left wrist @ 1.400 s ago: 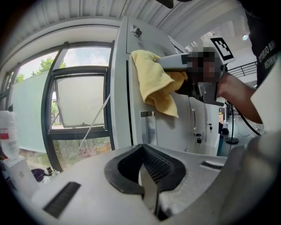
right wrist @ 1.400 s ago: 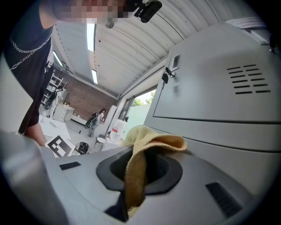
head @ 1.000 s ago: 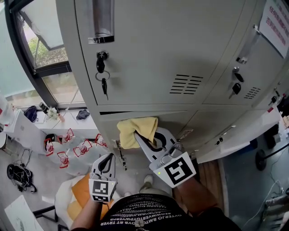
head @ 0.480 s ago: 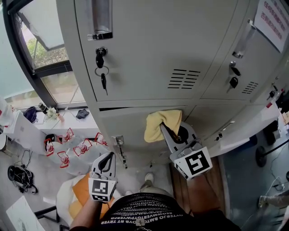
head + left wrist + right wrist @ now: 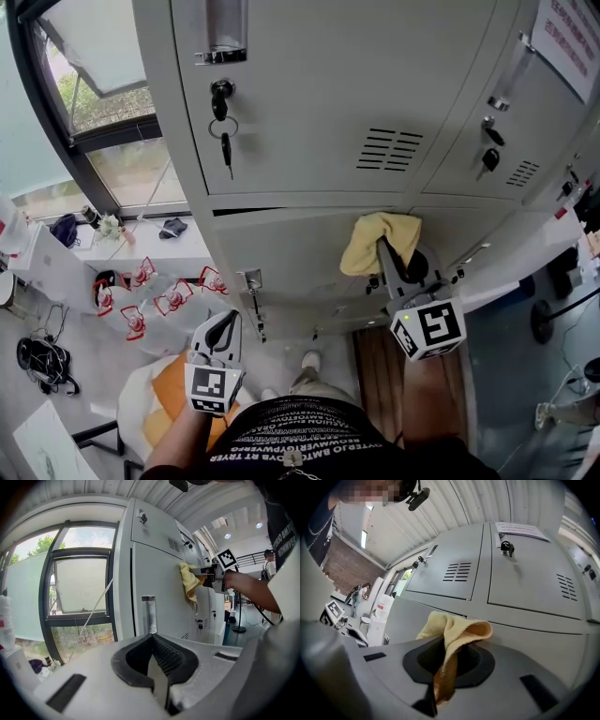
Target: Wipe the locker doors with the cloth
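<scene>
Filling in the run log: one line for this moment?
right gripper: shut on cloth, cloth against lower door | left gripper: shut, empty, held low

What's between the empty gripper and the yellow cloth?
In the left gripper view, a metal door handle sits just ahead of the left gripper; then bare locker door runs to the cloth.

I see a crumpled yellow cloth (image 5: 364,246) (pinched in my right gripper (image 5: 386,251)) pressed against a grey lower locker door (image 5: 281,258), near its top edge.
</scene>
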Tool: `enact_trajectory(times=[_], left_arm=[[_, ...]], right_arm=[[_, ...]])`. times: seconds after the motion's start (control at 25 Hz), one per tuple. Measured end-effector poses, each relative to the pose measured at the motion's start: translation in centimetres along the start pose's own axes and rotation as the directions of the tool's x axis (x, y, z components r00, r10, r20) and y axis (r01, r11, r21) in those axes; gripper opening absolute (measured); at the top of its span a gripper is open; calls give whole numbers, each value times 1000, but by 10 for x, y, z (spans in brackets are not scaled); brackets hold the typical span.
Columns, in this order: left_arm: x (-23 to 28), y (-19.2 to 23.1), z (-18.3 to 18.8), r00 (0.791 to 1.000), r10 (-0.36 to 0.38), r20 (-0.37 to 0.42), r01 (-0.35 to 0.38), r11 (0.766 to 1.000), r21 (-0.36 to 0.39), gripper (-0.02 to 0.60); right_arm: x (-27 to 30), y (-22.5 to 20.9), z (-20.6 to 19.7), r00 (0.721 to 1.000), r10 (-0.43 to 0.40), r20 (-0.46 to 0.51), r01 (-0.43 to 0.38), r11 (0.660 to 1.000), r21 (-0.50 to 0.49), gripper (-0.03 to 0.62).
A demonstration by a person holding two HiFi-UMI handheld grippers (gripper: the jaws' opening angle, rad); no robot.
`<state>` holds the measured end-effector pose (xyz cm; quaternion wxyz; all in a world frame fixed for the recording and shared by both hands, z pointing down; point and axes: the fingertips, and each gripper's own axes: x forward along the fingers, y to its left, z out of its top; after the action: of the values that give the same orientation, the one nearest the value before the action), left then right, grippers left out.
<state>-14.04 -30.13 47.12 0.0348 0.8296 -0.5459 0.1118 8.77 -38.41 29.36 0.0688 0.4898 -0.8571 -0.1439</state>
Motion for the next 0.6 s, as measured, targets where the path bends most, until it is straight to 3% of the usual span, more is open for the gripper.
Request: enact_trajectory(times=[0.36,0.6], left_arm=[[-11,3,-2,1000,3,-1,-3,1000,2,6],[-19,-1,-1,1000,-8,5,8,1000,-11,6]], right_arm=[[-13,64,18,987,147,70,-151,987,54,37],[2,122,14,962,266,56,-269,961,58,37]])
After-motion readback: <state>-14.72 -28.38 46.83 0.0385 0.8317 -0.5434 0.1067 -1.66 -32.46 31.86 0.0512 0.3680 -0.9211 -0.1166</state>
